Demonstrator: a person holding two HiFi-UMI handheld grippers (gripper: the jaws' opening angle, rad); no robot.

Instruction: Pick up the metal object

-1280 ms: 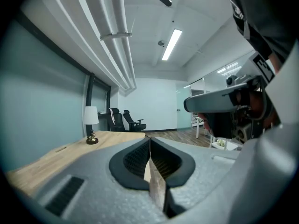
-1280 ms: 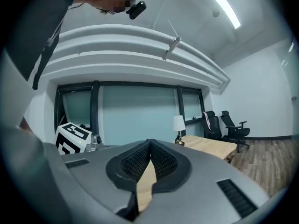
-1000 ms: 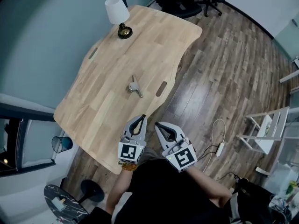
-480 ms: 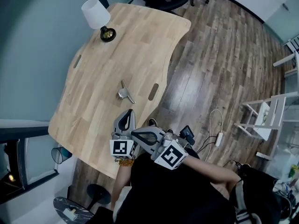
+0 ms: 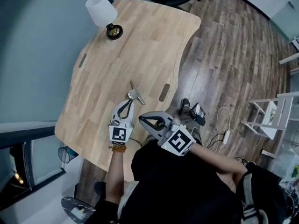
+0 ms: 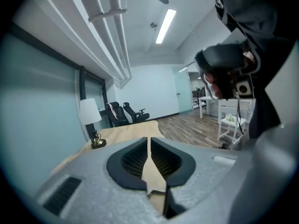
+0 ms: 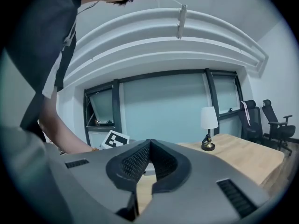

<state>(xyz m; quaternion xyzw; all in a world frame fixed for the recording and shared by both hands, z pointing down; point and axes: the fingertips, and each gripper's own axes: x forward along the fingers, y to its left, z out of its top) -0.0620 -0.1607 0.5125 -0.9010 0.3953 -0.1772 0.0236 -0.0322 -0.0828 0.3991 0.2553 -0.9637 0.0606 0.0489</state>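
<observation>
item 1, far left: white-shaded lamp [image 5: 100, 10] on a dark round foot, standing at the far end of the surface [image 5: 140, 41]. not part of the task.

item 2: pale wooden surface with a curved right edge and two oval slots. it is carrying the lamp and the metal object only.

item 3: left claw [image 5: 129, 101], hovering over the near part of the surface and pointing at the metal object. its jaws are pressing together with nothing between them, and its tips are sitting just short of the object, not touching it as far as the head view shows.

item 4: metal object [image 5: 135, 96], small and silvery with a thin stem, lying flat on the surface near the right edge, beside the nearer slot.

item 5: right claw [image 5: 141, 117], jaws likewise together and empty, pointing leftward across the person's body, behind the left claw and just off the surface edge.

item 6, right: wood-plank floor [image 5: 224, 55], with a white cable and a white rack farther right.

step in hand, as judged: the approach; the object is not yet being gripped. the next move is likely calling for the left claw to spread its jaws, sink around the object, close, then lift.
</observation>
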